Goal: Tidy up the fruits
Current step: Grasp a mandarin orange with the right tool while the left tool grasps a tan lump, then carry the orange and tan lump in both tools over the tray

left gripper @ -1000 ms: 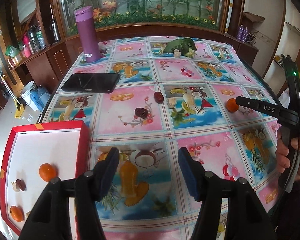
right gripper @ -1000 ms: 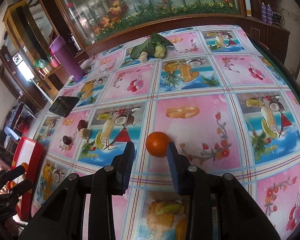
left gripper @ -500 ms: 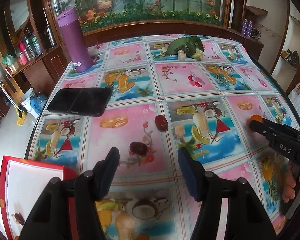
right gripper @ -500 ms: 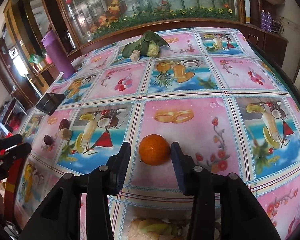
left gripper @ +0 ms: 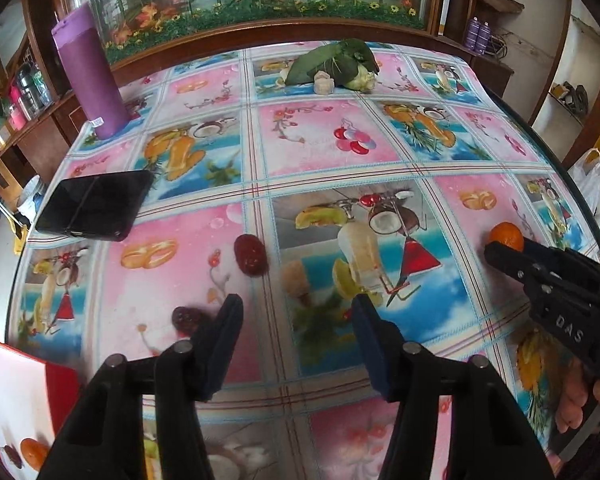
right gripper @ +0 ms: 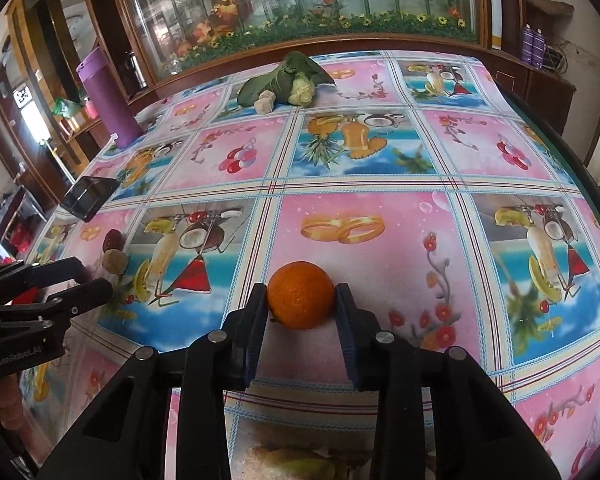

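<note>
My right gripper [right gripper: 301,296] is shut on an orange tangerine [right gripper: 301,300] that rests on the fruit-print tablecloth; it also shows in the left wrist view [left gripper: 506,235], with the tangerine at the fingertips. My left gripper [left gripper: 298,312] is open and empty, low over the cloth. A tan walnut-like fruit [left gripper: 295,276] lies just ahead of it, a red date [left gripper: 250,255] ahead to the left, and a dark date [left gripper: 188,319] beside its left finger. The red-rimmed white tray [left gripper: 66,376] at lower left holds a tangerine [left gripper: 33,453] and a dark fruit.
A black phone [left gripper: 94,204] lies at the table's left edge. A tall purple bottle [left gripper: 90,76] stands at the back left. Leafy greens with pale lumps [left gripper: 332,67] lie at the back centre. A wooden cabinet with glass runs behind the table.
My right gripper has closed its fingers onto the tangerine. My left gripper has moved forward from the tray toward the dates and the walnut-like fruit, still open.
</note>
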